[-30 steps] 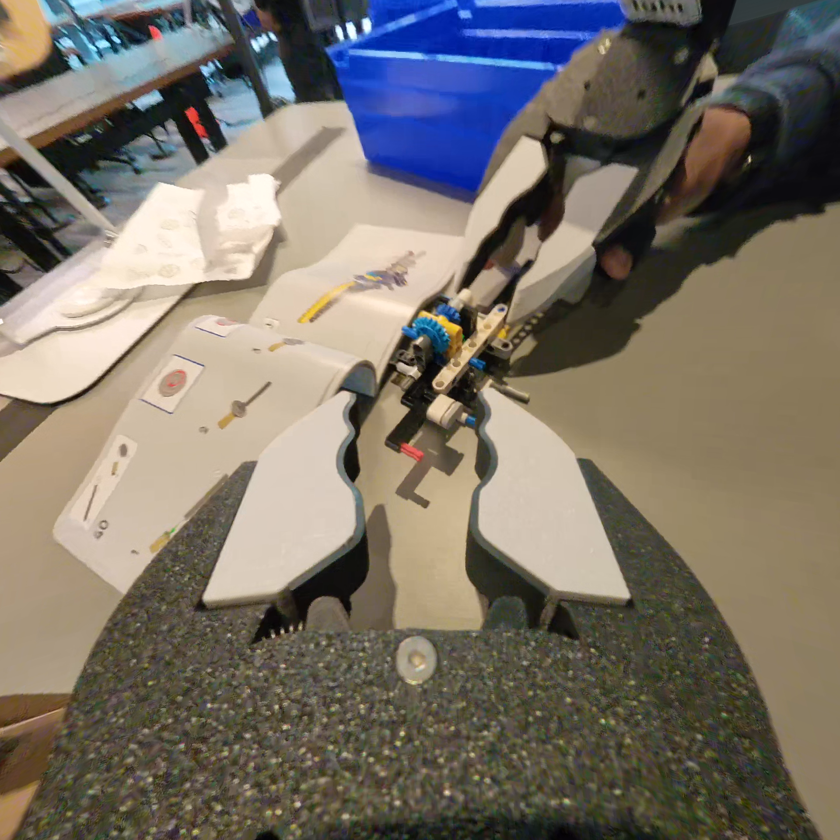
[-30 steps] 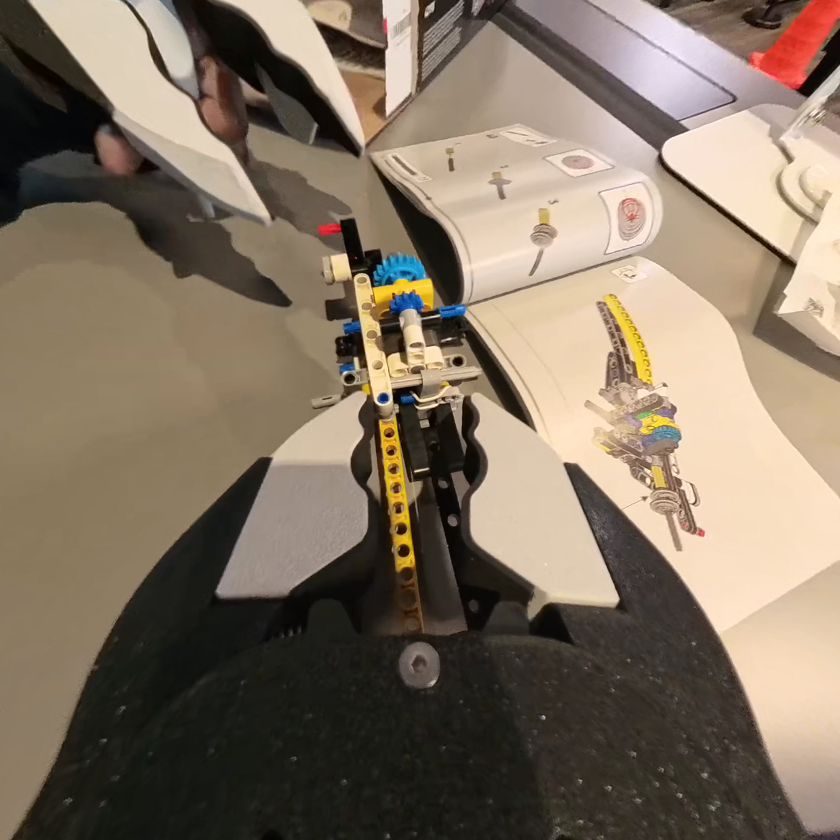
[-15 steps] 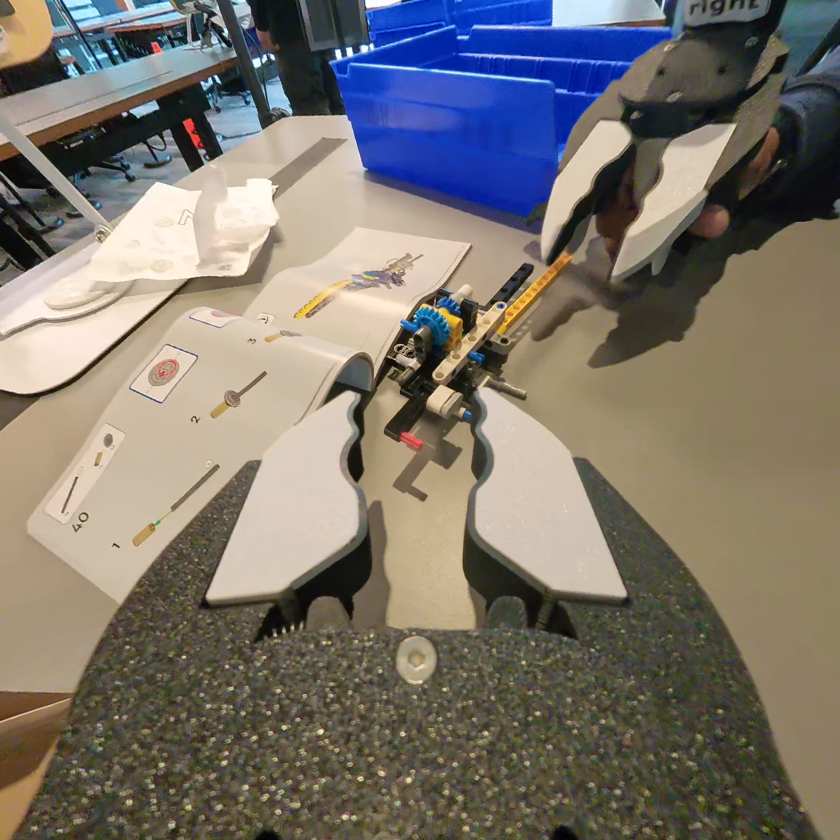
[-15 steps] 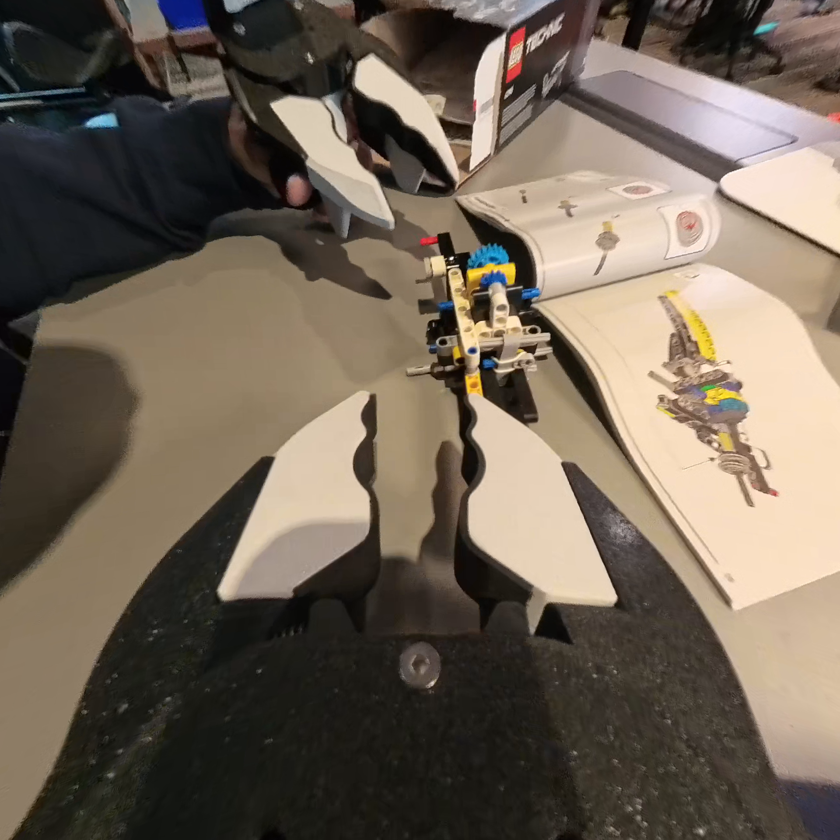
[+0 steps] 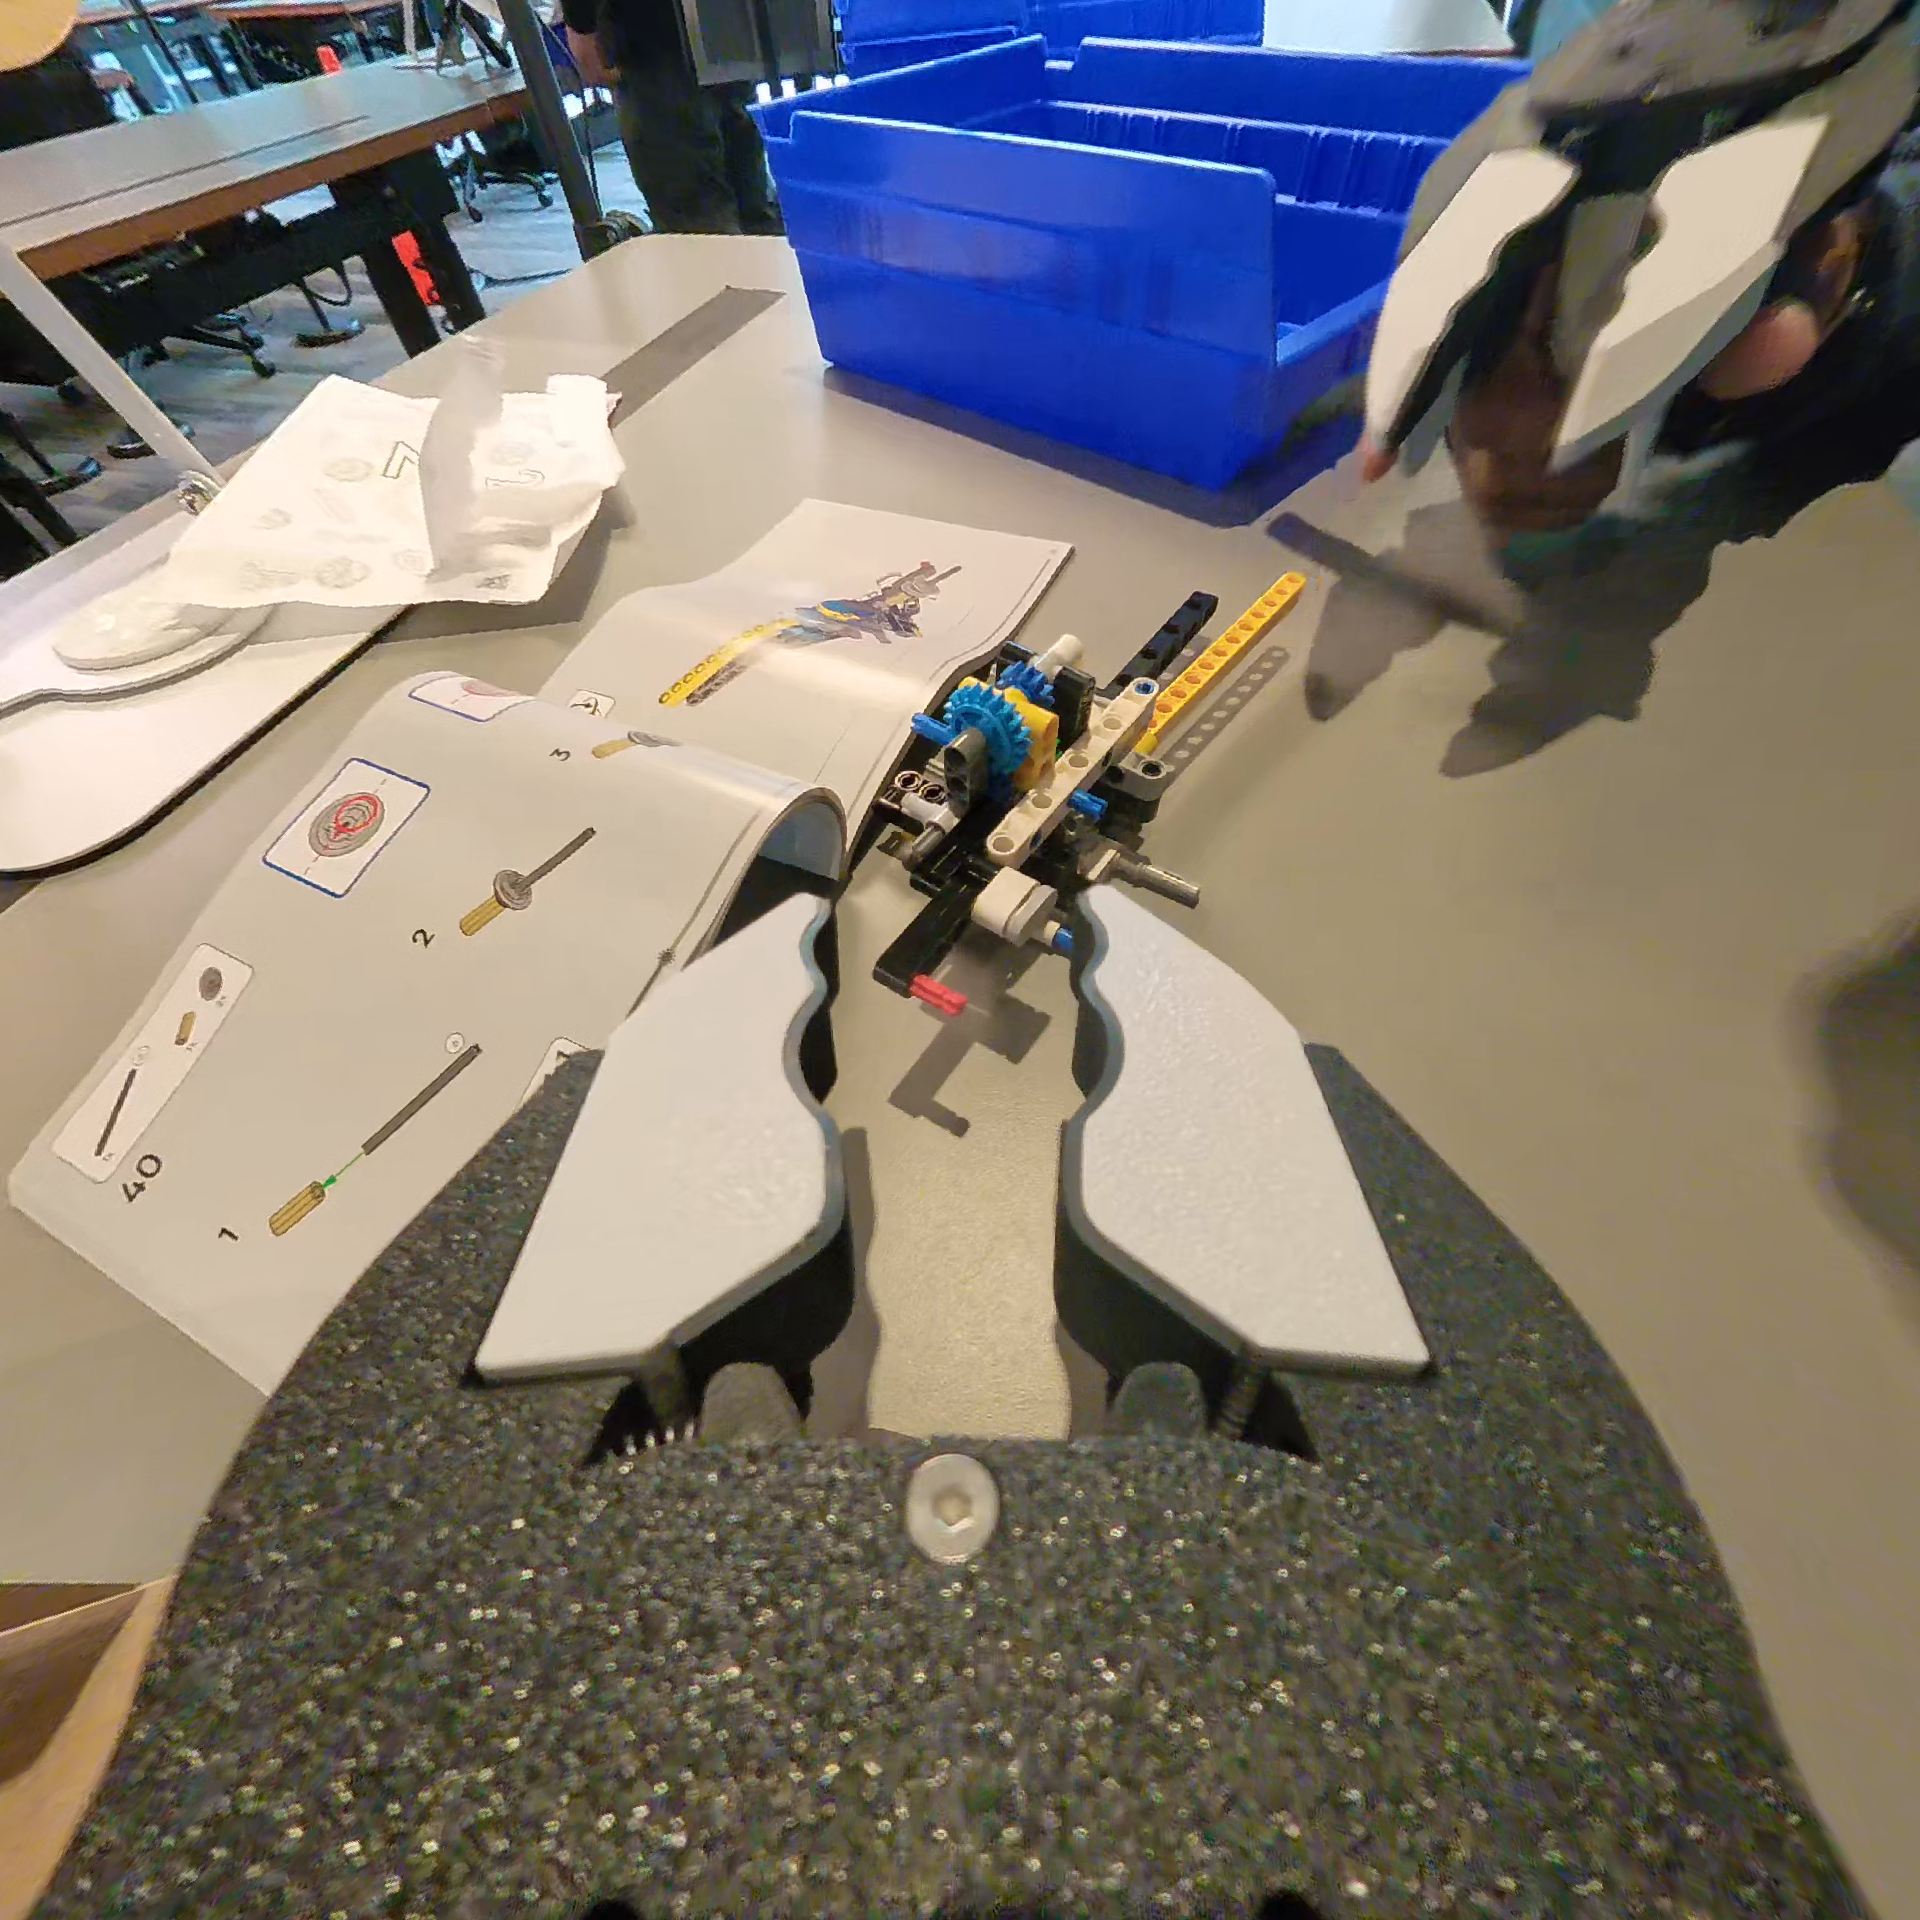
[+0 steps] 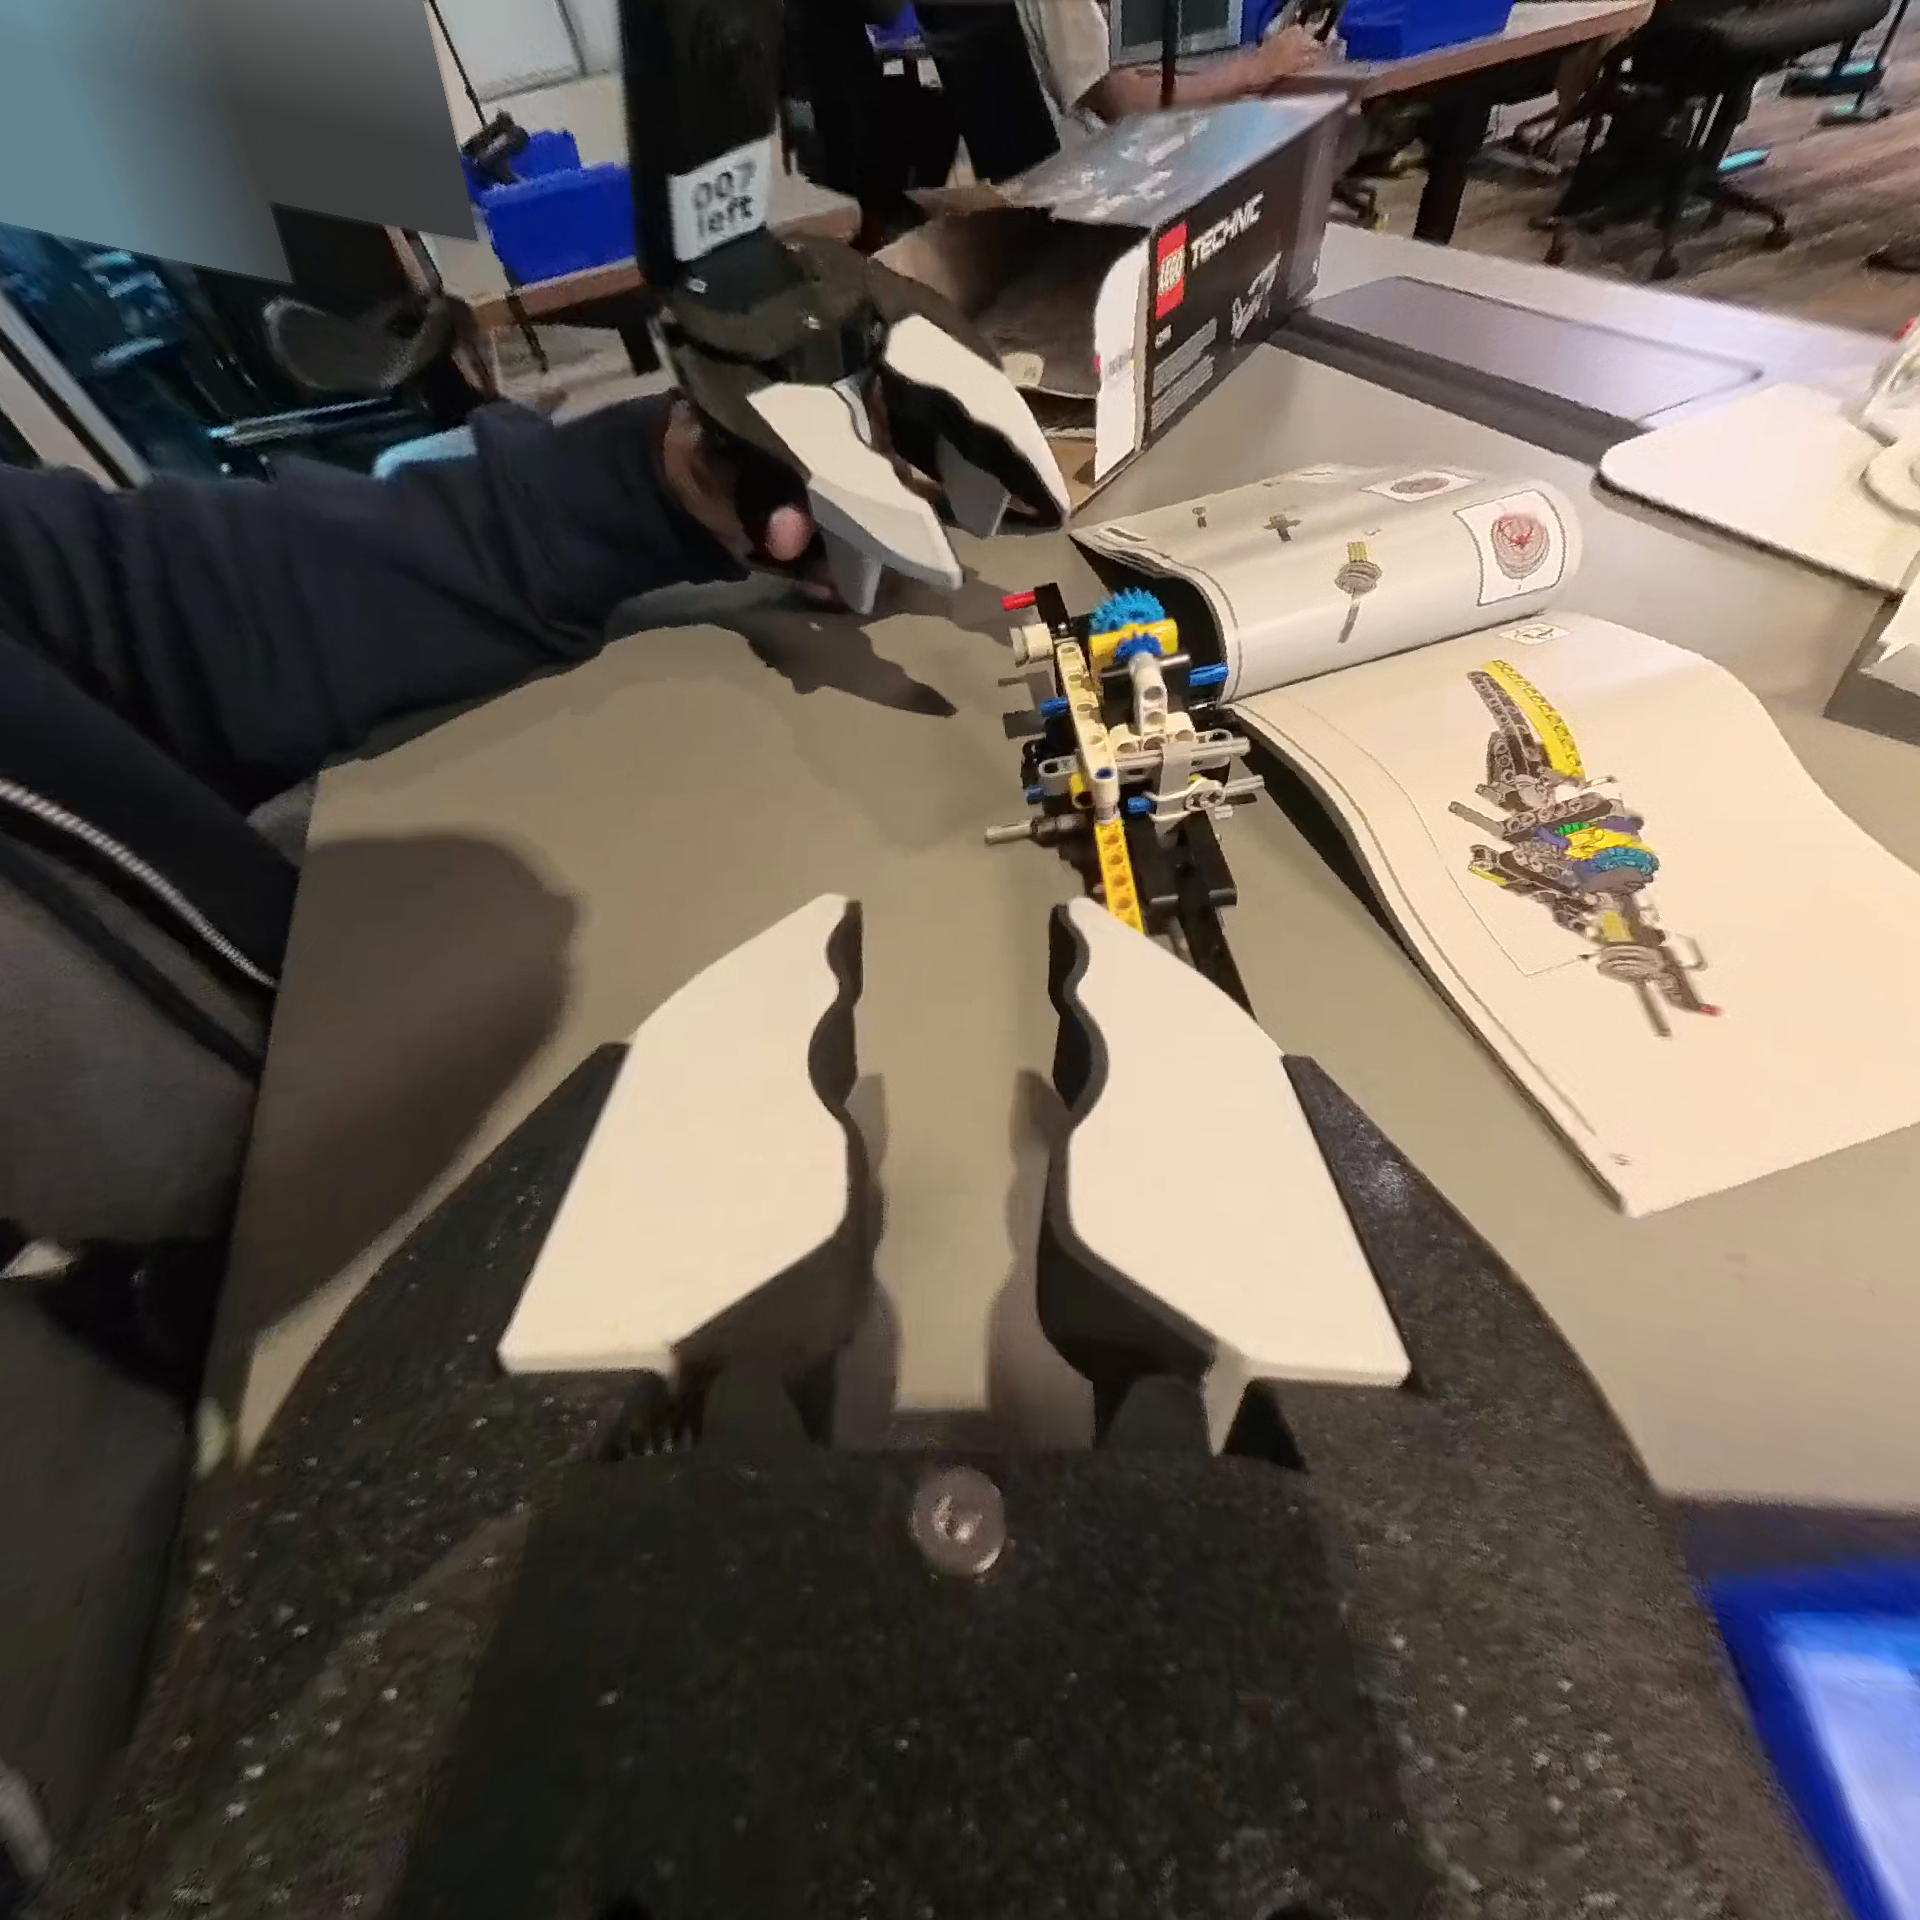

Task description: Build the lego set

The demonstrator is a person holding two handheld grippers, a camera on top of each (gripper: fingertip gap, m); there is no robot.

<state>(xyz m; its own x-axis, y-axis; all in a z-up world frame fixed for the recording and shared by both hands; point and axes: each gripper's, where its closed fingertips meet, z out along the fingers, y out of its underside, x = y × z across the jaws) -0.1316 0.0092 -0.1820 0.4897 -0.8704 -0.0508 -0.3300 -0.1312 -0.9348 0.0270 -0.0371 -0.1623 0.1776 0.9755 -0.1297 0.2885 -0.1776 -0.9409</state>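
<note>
Left gripper (image 5: 951, 920): fingers apart, empty, just short of the model.
Right gripper (image 6: 954, 914): fingers apart, empty.
Lego model (image 5: 1039, 795): on table (image 5: 1507, 1039), against open booklet (image 5: 436, 935).
Blue bins (image 5: 1039, 281): contents hidden.
Cardboard box (image 6: 1195, 312): open, contents unclear.

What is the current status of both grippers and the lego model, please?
Left gripper open, empty, just short of lego model. Right gripper open, empty. Model lies on table against instruction booklet. Nothing obstructing.
</note>
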